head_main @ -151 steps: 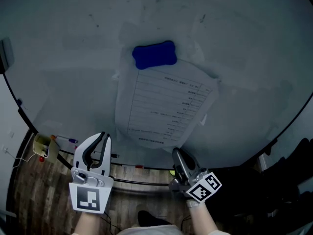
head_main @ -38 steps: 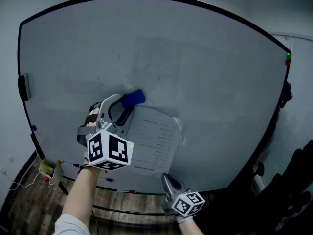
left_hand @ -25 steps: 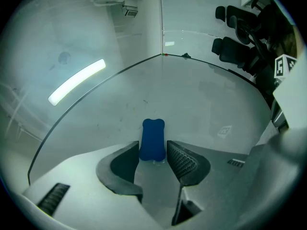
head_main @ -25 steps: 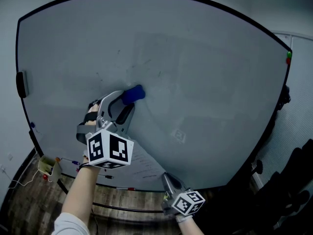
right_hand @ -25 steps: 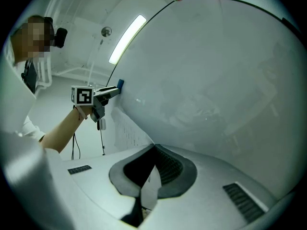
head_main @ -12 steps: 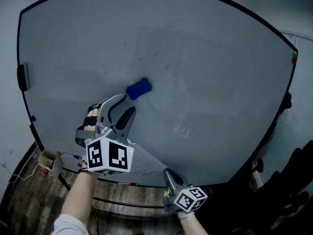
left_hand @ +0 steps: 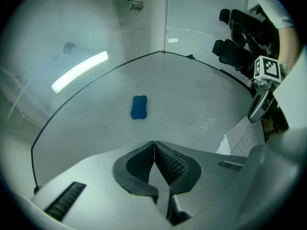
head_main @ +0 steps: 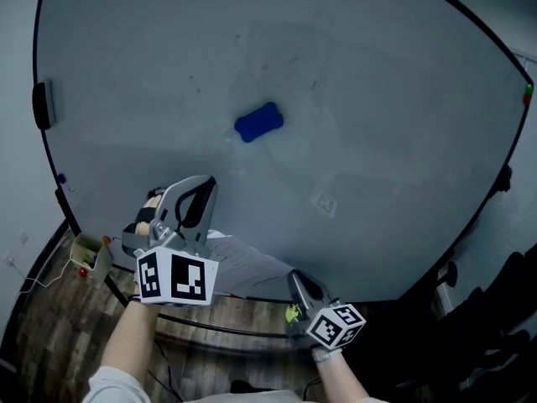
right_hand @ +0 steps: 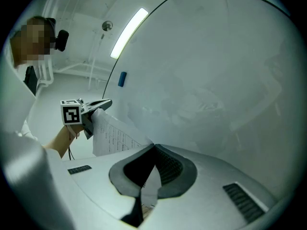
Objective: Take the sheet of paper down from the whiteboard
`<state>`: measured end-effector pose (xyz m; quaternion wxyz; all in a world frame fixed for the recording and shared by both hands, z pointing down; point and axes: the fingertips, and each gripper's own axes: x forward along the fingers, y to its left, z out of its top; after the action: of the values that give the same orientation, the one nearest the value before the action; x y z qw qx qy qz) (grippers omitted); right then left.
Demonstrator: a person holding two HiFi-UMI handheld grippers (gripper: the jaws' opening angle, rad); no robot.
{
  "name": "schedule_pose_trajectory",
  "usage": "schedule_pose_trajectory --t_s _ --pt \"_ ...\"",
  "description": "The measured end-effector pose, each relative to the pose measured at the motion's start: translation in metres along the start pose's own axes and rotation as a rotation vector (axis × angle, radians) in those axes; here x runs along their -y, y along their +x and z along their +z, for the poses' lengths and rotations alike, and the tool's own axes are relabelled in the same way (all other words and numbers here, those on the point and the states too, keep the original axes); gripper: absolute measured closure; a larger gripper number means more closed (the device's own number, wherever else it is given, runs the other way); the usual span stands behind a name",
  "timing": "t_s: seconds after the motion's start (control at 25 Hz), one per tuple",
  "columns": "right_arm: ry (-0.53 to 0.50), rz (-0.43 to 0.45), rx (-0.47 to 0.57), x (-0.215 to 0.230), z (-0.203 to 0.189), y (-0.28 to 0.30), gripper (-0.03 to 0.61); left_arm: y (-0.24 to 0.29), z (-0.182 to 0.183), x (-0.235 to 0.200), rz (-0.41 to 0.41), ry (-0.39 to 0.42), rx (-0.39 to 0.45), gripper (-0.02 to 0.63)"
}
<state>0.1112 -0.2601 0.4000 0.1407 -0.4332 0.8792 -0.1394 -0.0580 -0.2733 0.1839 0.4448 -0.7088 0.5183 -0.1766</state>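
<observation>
The sheet of paper (head_main: 252, 263) is off the whiteboard (head_main: 377, 99) and droops below its lower edge. My right gripper (head_main: 295, 277) is shut on the sheet's lower corner, and in the right gripper view the paper (right_hand: 112, 135) runs out from between the jaws (right_hand: 154, 147). A blue magnet (head_main: 258, 122) stays stuck on the board by itself. Below and left of it, my left gripper (head_main: 201, 190) is shut with nothing in it. In the left gripper view the pads meet (left_hand: 154, 145), and the paper (left_hand: 242, 139) lies off to the right.
A dark eraser (head_main: 42, 103) sits at the board's left edge. A small square scrap (head_main: 325, 201) clings to the board right of centre. A small holder with markers (head_main: 86, 250) hangs at the lower left. Dark chairs (head_main: 503, 309) stand at the right.
The paper has slipped from under the blue magnet and now hangs from my right gripper. My left gripper has sunk away from the magnet and shut its jaws.
</observation>
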Motion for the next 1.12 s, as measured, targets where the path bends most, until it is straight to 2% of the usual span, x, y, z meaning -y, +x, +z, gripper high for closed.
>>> schedule_pose_trajectory --t_s 0.4,0.72,0.88,1.0,1.12 --pt "0.001 0.014 0.020 0.001 0.010 0.000 0.560 -0.040 -0.043 0.006 -0.018 -0.113 -0.037 0.598" --pt "-0.129 -0.010 -0.052 -0.005 0.003 0.001 0.560 -0.063 -0.090 0.052 -0.080 -0.255 -0.113 0.598" --pt "-0.179 -0.023 -0.106 -0.007 -0.004 0.003 0.560 -0.077 -0.116 0.080 -0.109 -0.329 -0.177 0.598" --pt "-0.190 -0.019 -0.146 -0.011 -0.012 0.006 0.560 -0.090 -0.138 0.096 -0.111 -0.404 -0.234 0.598" --pt "-0.189 -0.014 -0.172 -0.014 -0.018 0.009 0.560 -0.102 -0.152 0.107 -0.108 -0.446 -0.260 0.598"
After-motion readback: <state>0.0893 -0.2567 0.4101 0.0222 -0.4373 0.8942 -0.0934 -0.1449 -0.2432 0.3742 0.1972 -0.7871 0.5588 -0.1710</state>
